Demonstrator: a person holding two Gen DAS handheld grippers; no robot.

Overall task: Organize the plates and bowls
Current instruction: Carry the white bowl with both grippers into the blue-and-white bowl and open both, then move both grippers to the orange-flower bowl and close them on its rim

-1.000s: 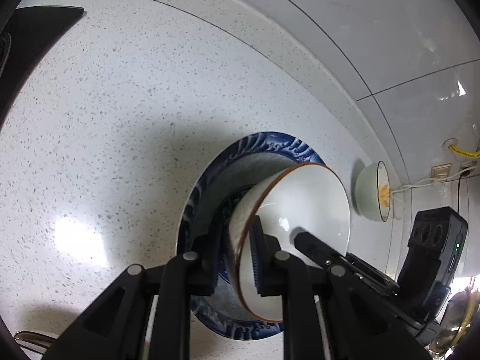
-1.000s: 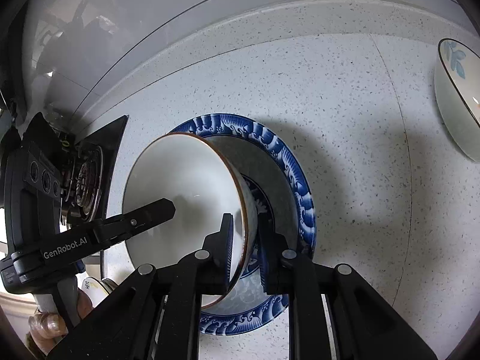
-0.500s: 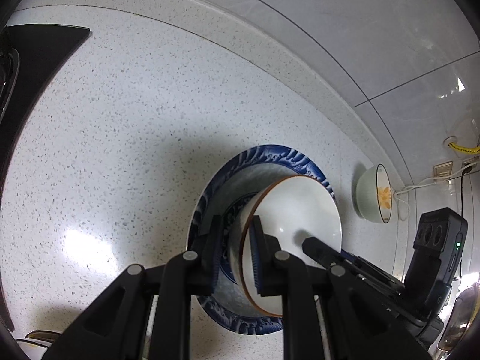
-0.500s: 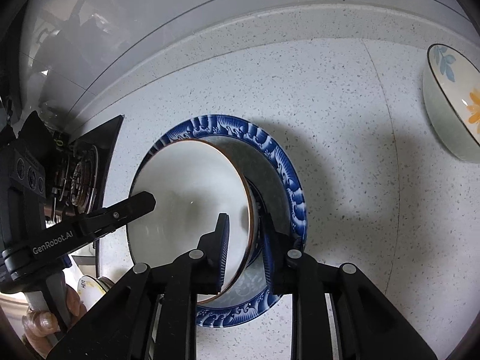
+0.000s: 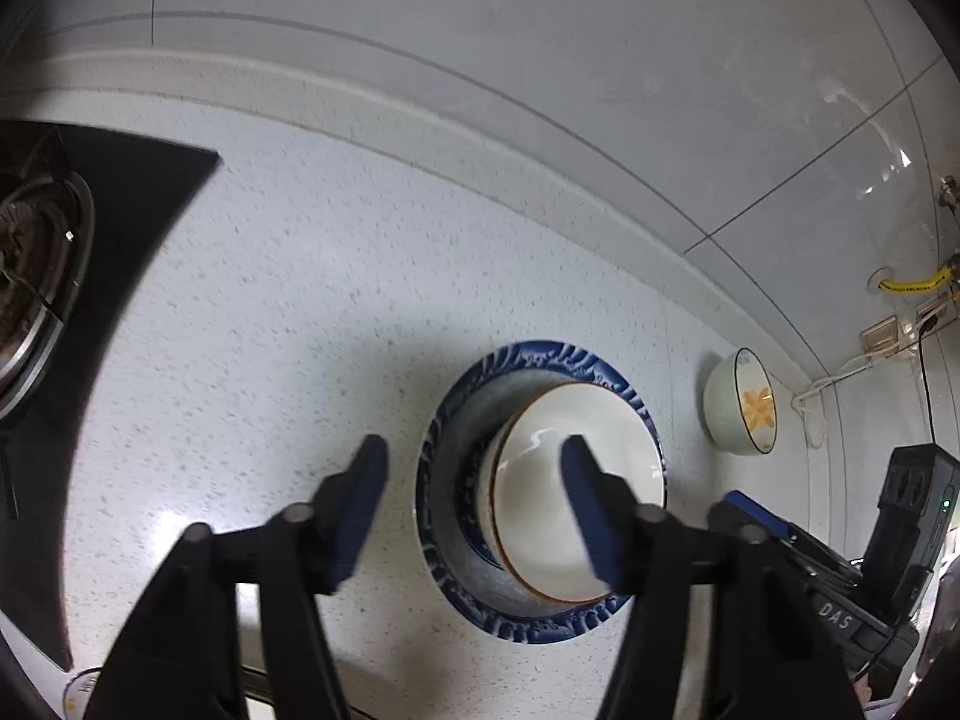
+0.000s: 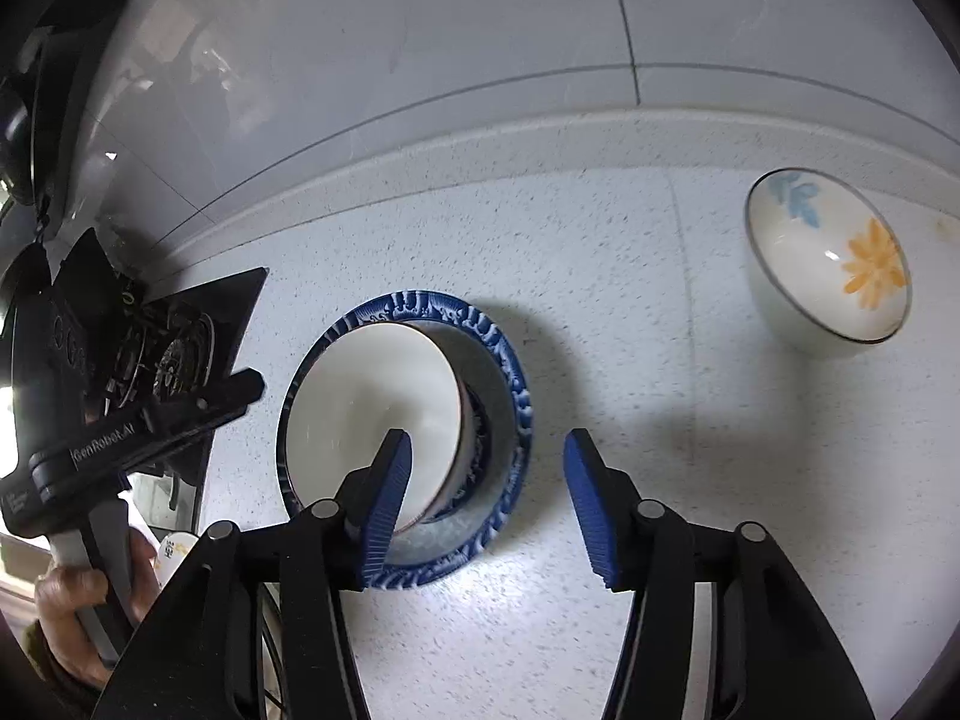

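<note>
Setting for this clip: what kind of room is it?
Most likely a home kitchen. A speckled stone countertop meets a tiled wall, a gas stove burner sits at one end, and a white bowl rests in a blue-rimmed plate.

the white bowl (image 5: 570, 498) covers the middle of the blue patterned plate (image 5: 528, 360), so the plate's centre design cannot be made out. a blue pad of the left gripper (image 5: 474, 501) hides part of the bowl's inside, and that view is smeared with motion. the stove burner (image 5: 30, 276) is cut off at the left edge. in the right wrist view, the hand (image 6: 72, 612) is half out of frame, and the small labelled object (image 6: 174, 549) beside it is too hidden to identify.
</note>
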